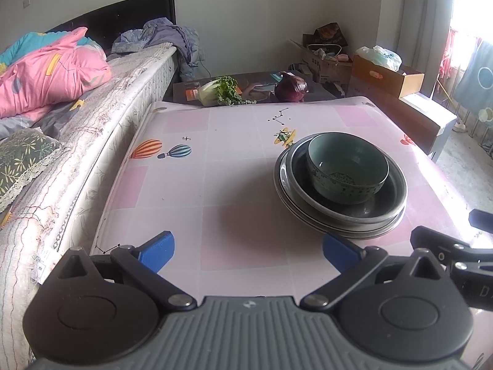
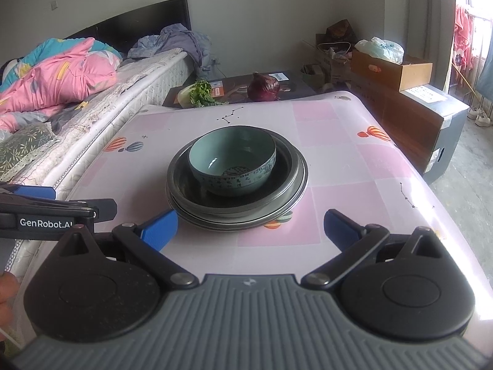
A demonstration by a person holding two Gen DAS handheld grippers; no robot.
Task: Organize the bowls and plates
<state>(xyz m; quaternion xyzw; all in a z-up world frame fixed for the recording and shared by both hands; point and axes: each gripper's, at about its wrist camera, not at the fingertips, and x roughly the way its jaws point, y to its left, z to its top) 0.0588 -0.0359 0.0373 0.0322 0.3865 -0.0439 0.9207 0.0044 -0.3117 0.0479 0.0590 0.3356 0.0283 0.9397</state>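
Observation:
A teal bowl (image 1: 348,169) sits inside a stack of dark grey plates (image 1: 339,219) on the pink patterned table (image 1: 215,160). In the right wrist view the bowl (image 2: 232,162) and the plates (image 2: 237,212) lie straight ahead. My left gripper (image 1: 248,252) is open and empty, above the table to the left of the stack. My right gripper (image 2: 249,228) is open and empty, just short of the plates' near rim. Each gripper shows at the edge of the other's view.
A bed (image 1: 77,129) with pink bedding runs along the table's left side. A cabbage (image 1: 218,91) and a red onion (image 1: 291,88) lie on a low stand beyond the far edge. Cardboard boxes (image 1: 385,77) stand at the right.

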